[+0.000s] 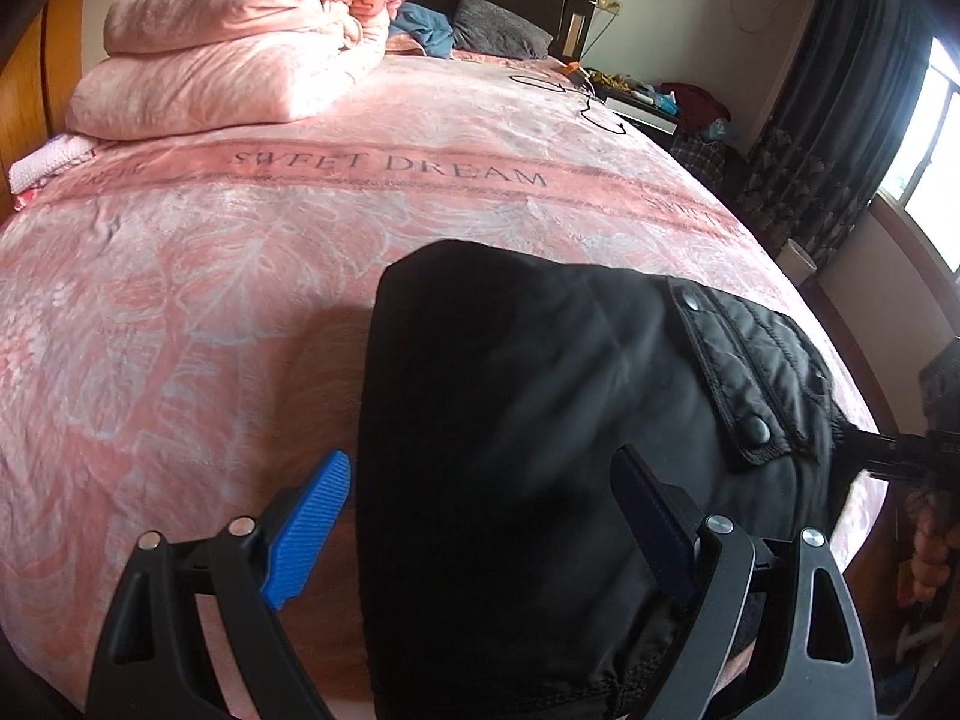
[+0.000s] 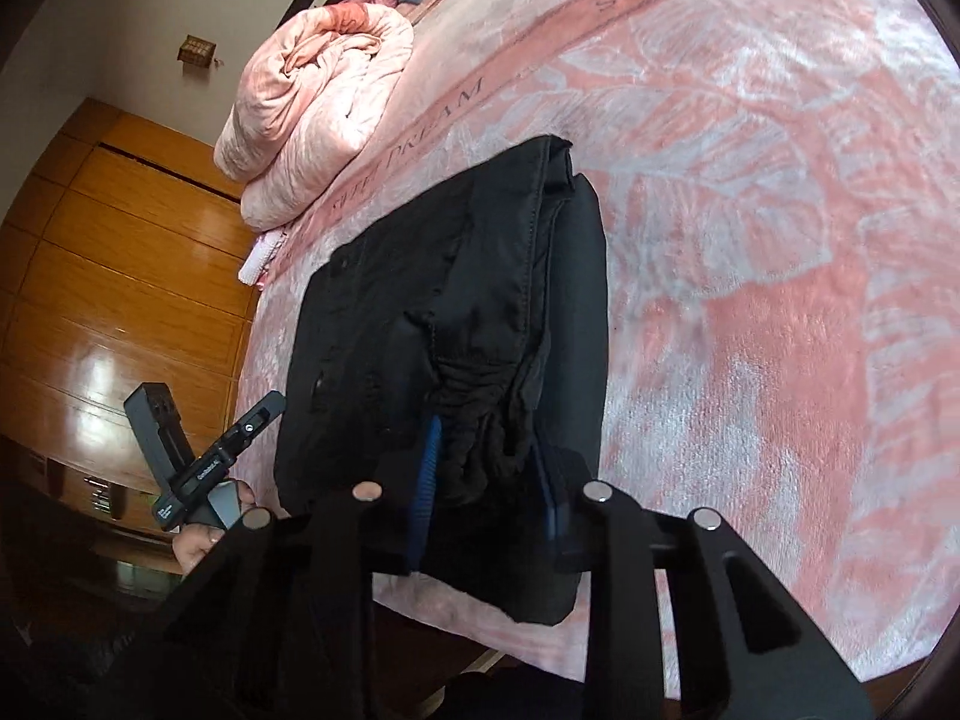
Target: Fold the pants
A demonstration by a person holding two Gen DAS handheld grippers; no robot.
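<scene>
Left wrist view shows the left gripper [image 1: 480, 516] wide open, holding nothing, astride one pair of black pants [image 1: 540, 432] on the pink bed [image 1: 180, 300]. Right of it, the right gripper [image 2: 489, 468] pinches their bunched waistband. The pants look already folded compact near the bed's edge; perhaps one fold remains.

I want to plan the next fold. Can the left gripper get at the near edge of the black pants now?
Probably yes. The left gripper is open, its fingers astride the black pants' near-left edge on the pink bedspread; nothing blocks it.
</scene>
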